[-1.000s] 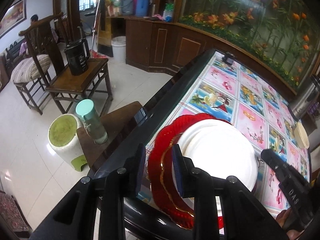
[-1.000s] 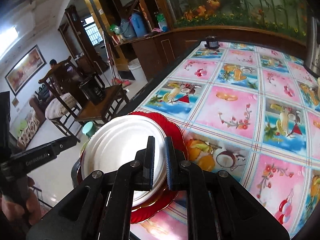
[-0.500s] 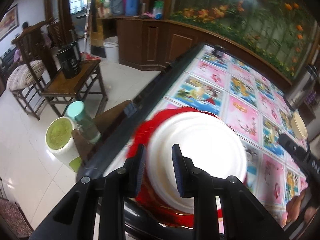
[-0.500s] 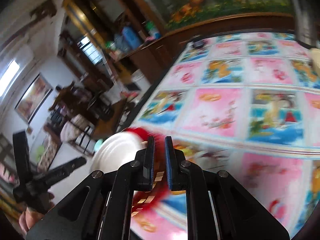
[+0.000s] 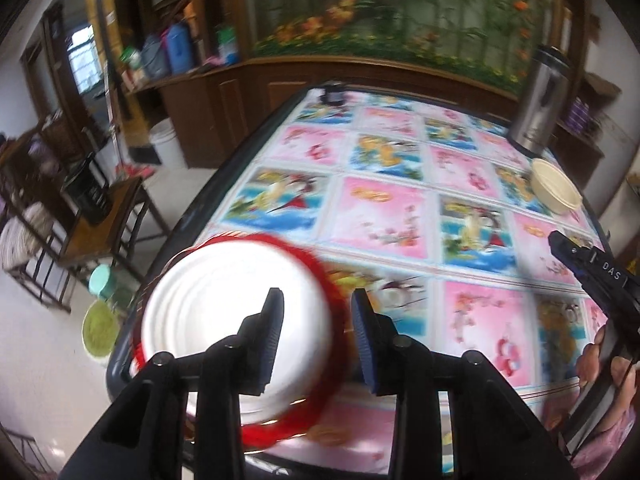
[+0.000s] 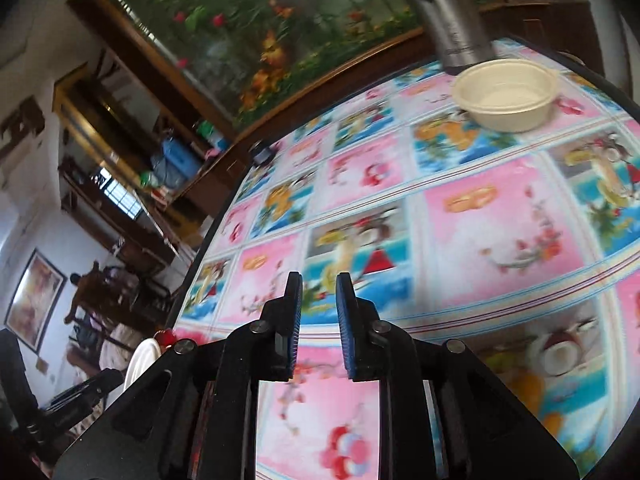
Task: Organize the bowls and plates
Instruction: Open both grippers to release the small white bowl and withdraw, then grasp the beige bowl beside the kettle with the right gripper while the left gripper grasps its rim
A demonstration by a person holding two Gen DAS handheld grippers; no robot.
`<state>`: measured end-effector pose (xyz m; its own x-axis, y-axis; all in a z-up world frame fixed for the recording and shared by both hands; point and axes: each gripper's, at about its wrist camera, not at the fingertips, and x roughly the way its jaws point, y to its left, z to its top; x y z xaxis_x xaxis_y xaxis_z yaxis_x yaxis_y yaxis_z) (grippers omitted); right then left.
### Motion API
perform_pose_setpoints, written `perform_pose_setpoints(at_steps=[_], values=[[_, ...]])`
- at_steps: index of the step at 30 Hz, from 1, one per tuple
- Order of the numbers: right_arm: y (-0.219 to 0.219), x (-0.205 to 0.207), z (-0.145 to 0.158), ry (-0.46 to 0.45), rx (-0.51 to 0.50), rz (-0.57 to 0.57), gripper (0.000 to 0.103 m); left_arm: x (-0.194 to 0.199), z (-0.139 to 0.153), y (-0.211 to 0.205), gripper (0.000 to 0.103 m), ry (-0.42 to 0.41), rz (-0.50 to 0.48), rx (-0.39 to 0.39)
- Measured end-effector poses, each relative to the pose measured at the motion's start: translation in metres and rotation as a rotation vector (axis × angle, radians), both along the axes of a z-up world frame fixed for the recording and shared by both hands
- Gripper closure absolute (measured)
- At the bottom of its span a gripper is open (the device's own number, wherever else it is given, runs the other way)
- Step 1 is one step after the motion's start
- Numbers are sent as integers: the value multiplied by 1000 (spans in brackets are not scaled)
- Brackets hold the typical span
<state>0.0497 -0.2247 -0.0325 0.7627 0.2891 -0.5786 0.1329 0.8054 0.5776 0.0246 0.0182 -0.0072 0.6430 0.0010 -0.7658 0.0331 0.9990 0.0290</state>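
Observation:
A white plate lies on a red plate at the table's near left corner. My left gripper is open and empty, hovering over their right side. A cream bowl stands at the far right of the table; it also shows in the right wrist view. My right gripper is slightly open and empty above the tablecloth, pointed toward the bowl. The white plate's edge shows at lower left there. The right gripper also appears at the right of the left wrist view.
A steel thermos stands behind the bowl, also seen in the right wrist view. A small dark object sits at the table's far edge. Chairs, a stool and a bucket stand on the floor to the left.
My right gripper left the plates, swung right toward the bowl and opened a little. My left gripper shifted right across the stacked plates and is open wider.

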Motion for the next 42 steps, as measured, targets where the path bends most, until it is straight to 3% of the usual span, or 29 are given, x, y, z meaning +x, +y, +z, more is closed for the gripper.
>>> perform_pose_setpoints(at_steps=[10,20,25,31,35,42], values=[[-74,-27,3,-24,22,-98,76,14,14,-92,68,-34,-155,41],[-157,-45,-7,4,85,-249,77,44,4,-164,67,3,-256,52],[-208,-38,4,8,123,-356,77,85,-10,-196,67,106,-302,-18],[-264,7,20,12,204,-424,77,147,2,-246,67,168,-338,-47],[-278,36,8,7,302,-445,77,184,9,-276,62,173,-339,-74],[-281,49,-19,36,333,-428,77,239,-14,-322,59,216,-301,-93]])
